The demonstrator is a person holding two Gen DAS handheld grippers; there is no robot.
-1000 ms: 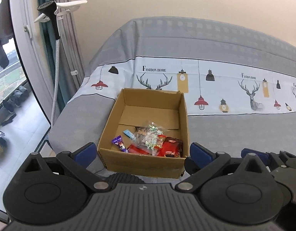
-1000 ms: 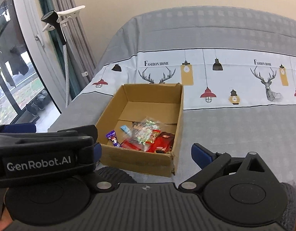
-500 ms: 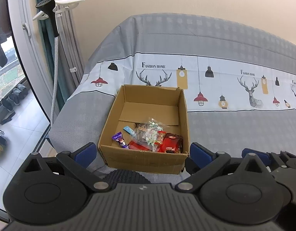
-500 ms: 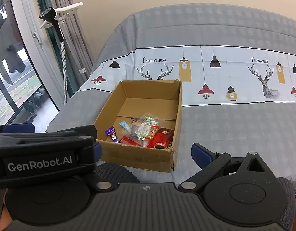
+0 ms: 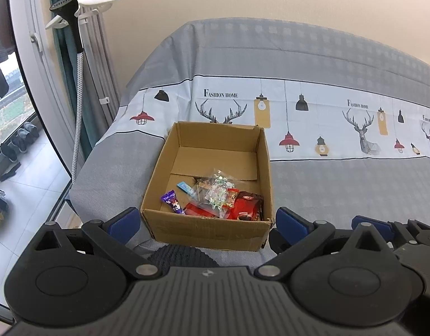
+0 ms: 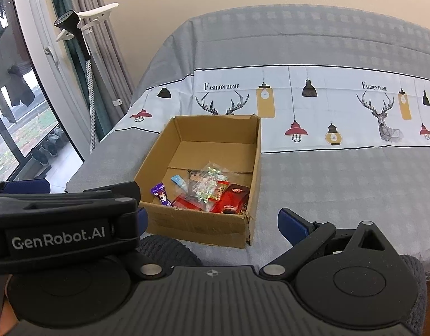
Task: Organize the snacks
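Note:
An open cardboard box (image 5: 212,231) (image 6: 198,225) sits on the bed's near left corner. Inside lie a purple wrapper (image 5: 173,201) (image 6: 160,193), a clear bag of candies (image 5: 219,189) (image 6: 206,183), a red packet (image 5: 247,205) (image 6: 233,198) and a small blue packet (image 5: 185,188) (image 6: 178,180). My left gripper (image 5: 206,221) hangs open just in front of the box, fingers wide on either side. Open too, my right gripper (image 6: 215,219) hovers before the box's near right corner, holding nothing. The left gripper's body (image 6: 63,224) fills the right view's lower left.
The bed (image 5: 340,184) (image 6: 340,184) wears a grey cover with a white band of deer and lamps. A garment steamer on a stand (image 5: 75,56) (image 6: 83,64) rises by the curtains and window at left. Shoes (image 5: 19,140) lie on the floor outside.
Both views have pulled back and up slightly, so the box sits a little farther off. The snacks in the box have not moved. Both grippers stay open.

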